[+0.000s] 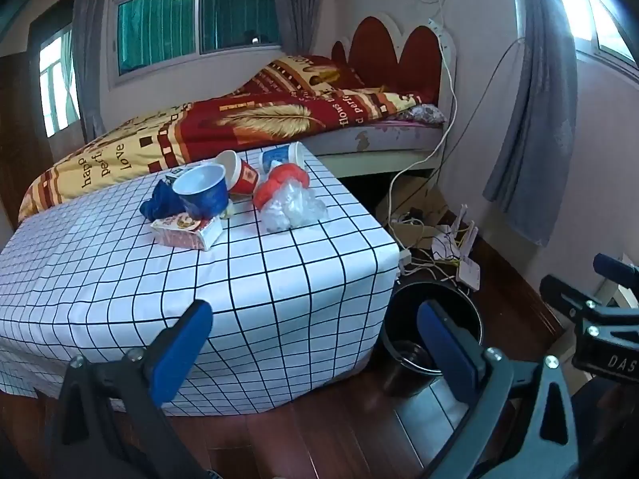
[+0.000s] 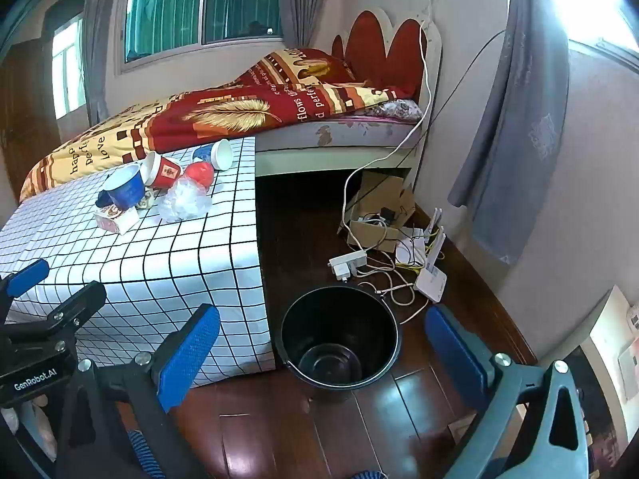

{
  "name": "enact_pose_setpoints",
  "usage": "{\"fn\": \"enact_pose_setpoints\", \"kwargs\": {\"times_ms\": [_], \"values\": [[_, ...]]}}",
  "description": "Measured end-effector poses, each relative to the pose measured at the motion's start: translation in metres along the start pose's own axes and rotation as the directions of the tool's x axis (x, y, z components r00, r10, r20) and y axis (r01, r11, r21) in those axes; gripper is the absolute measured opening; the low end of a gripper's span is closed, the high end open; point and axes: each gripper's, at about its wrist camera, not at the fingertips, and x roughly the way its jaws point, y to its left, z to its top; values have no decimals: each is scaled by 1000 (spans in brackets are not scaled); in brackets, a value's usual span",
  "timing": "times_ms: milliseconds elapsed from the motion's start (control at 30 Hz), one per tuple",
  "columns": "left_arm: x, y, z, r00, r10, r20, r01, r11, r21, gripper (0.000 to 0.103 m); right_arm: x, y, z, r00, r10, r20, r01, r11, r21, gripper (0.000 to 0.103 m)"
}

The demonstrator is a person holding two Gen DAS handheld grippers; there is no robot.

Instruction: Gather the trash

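A heap of trash lies on the far part of the checked tablecloth (image 1: 255,299): a blue paper cup (image 1: 203,191), a red paper cup (image 1: 241,173) on its side, a white-and-blue cup (image 1: 283,157), crumpled clear plastic (image 1: 293,203), a red wrapper (image 1: 279,179), a dark blue wrapper (image 1: 159,199) and a small red-and-white box (image 1: 187,231). An empty black bucket (image 2: 339,337) stands on the floor right of the table. My left gripper (image 1: 315,343) is open, well short of the trash. My right gripper (image 2: 323,355) is open above the bucket, nothing between its fingers.
A bed (image 1: 239,119) with a red and yellow blanket stands behind the table. A power strip (image 2: 347,263), cables, a white router (image 2: 431,275) and a cardboard box (image 2: 379,199) clutter the wooden floor by the wall. Grey curtains (image 2: 515,139) hang at right.
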Motion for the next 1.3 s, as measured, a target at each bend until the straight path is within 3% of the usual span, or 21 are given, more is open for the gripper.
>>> {"fn": "enact_pose_setpoints", "kwargs": {"times_ms": [1300], "values": [[-3, 3, 5, 1000, 10, 12, -10, 1000, 1, 103, -1, 6, 5, 1000, 16, 13, -16, 1000, -13, 103]]}}
